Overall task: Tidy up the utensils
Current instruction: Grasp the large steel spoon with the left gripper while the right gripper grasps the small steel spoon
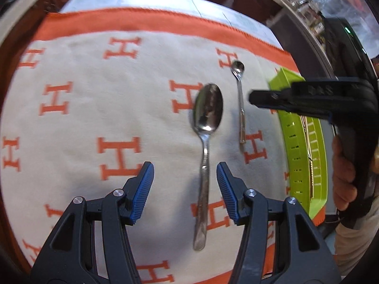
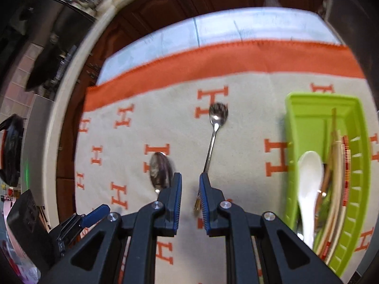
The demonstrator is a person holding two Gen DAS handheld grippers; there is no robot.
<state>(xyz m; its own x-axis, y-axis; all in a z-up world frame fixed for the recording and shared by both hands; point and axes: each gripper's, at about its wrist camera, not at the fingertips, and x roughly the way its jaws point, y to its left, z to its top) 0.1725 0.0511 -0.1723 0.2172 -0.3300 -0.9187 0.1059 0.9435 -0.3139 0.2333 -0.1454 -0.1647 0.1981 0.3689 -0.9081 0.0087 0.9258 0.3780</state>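
A large steel spoon (image 1: 205, 127) lies on the H-patterned cloth (image 1: 94, 99), bowl away from me. My left gripper (image 1: 184, 168) hovers open over its handle, which runs between the blue pads without touching them. A small steel spoon (image 2: 214, 132) lies to its right. My right gripper (image 2: 190, 175) stands over that handle's near end with only a narrow gap between its jaws; the handle passes beside the right pad and nothing is pinched. In the left wrist view the right gripper (image 1: 254, 99) reaches in from the right. The large spoon's bowl (image 2: 161, 169) peeks out behind my right gripper's left finger.
A lime green tray (image 2: 308, 108) at the cloth's right edge holds a white ceramic spoon (image 2: 310, 177) and several chopsticks (image 2: 336, 165). A hand (image 1: 343, 172) grips the right tool. Dark wooden cabinets and a white counter rim lie beyond the cloth's orange border (image 2: 213, 61).
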